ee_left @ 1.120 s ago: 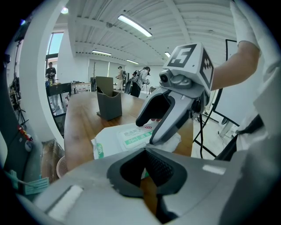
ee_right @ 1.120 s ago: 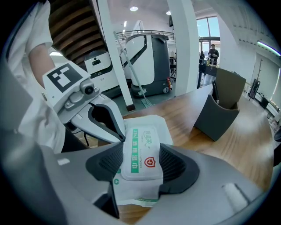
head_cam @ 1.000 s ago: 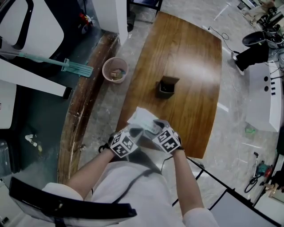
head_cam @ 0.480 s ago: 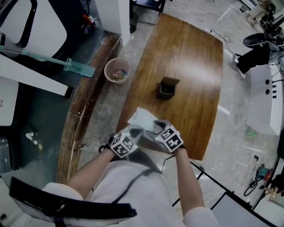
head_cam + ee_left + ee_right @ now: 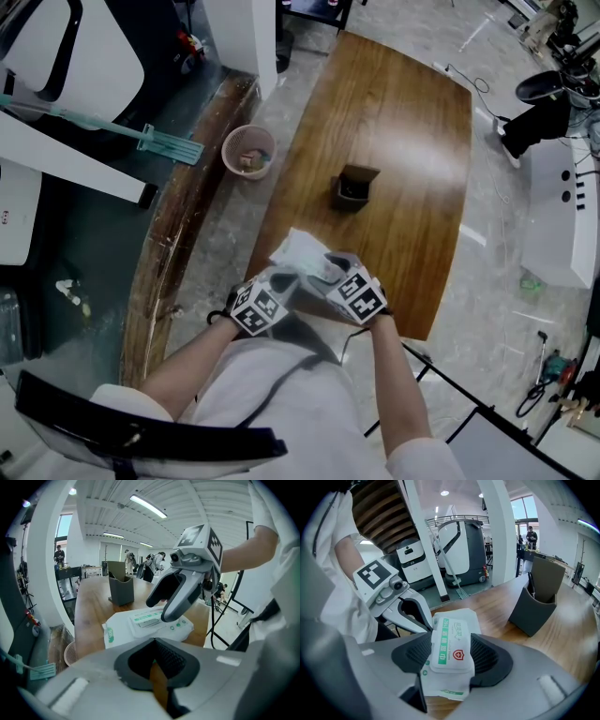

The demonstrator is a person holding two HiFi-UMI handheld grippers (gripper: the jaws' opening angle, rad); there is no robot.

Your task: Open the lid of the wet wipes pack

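Observation:
A white wet wipes pack (image 5: 298,251) with green print lies at the near end of the wooden table (image 5: 403,112). In the right gripper view its flat lid (image 5: 450,644), with a red shield mark, sits between my right gripper's (image 5: 451,656) black pads, which press its two long sides. Seen from the left gripper view, the right gripper (image 5: 159,611) comes down onto the pack (image 5: 150,623) from above. My left gripper (image 5: 157,667) has its jaws nearly together at the pack's near edge, with a thin brown strip showing between them. Both grippers (image 5: 284,279) (image 5: 328,274) meet over the pack.
A dark grey open box (image 5: 353,186) stands mid-table beyond the pack. The table's near edge is right under my hands. A pink waste basket (image 5: 247,150) and a teal broom (image 5: 164,143) are on the floor to the left.

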